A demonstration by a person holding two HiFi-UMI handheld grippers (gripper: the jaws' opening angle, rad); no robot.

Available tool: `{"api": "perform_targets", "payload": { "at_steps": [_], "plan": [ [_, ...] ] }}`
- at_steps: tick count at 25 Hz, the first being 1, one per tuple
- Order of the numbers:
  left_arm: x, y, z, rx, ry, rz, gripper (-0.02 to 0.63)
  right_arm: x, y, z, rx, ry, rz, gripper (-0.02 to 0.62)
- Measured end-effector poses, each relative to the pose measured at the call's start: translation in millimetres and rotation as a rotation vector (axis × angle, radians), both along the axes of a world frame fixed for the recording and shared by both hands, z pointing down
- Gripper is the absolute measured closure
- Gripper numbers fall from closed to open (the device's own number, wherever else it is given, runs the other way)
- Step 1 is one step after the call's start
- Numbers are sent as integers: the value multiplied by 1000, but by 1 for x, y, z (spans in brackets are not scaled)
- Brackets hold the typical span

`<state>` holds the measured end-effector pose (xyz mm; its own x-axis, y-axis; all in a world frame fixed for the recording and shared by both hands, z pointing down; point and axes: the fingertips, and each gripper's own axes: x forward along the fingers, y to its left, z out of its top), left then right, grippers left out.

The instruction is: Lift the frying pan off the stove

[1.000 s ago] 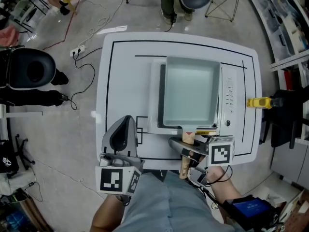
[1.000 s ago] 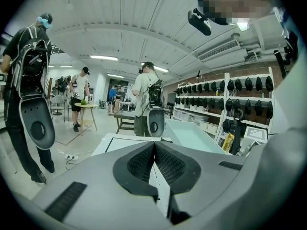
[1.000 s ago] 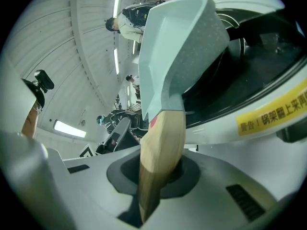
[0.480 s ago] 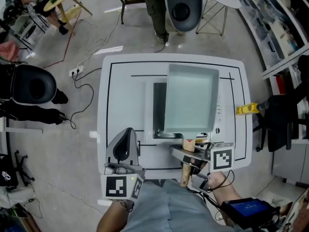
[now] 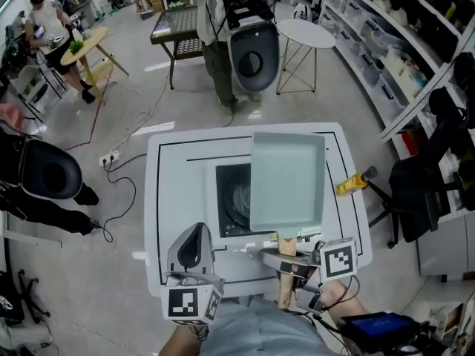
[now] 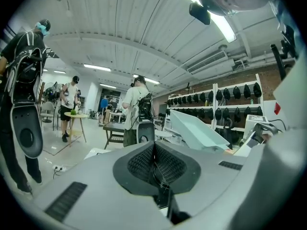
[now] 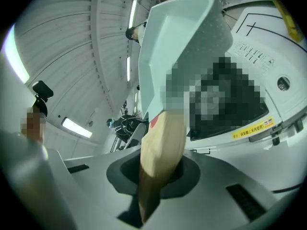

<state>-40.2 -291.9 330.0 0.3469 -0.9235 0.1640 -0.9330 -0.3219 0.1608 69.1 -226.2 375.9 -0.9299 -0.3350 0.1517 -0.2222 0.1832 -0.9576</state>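
— White tabletop (image 5: 169, 191) on a grey lab floor. What's nearest?
— The left tool (image 5: 194, 234), jaws pressed together on nothing, over the near edge. The right tool (image 5: 288, 256) beside it is clamped on a pale wooden handle (image 5: 286, 245).
— And the pan?
— The square pale-green metal frying pan (image 5: 288, 180) hangs in the air, clear above the white stove (image 5: 228, 247). The stove's dark round burner (image 5: 237, 199) shows at the pan's left.
— Beyond?
— A standing person (image 5: 219, 73) beside a small round table (image 5: 306, 32).

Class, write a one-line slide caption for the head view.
Right gripper holds the pale square frying pan by its wooden handle above the stove; left gripper shut, empty.
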Motion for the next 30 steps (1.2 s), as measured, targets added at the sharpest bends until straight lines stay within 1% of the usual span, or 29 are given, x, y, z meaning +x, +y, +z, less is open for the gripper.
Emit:
{"api": "perform_targets", "payload": {
  "at_steps": [6, 12, 30],
  "plan": [
    [15, 16, -6, 18, -3, 30, 588, 9, 19, -3, 8, -14, 19, 527],
    [29, 39, -14, 25, -14, 38, 588, 23, 45, -5, 16, -6, 11, 526],
    [37, 46, -12, 38, -13, 51, 588, 28, 54, -3, 15, -26, 30, 526]
  ]
}}
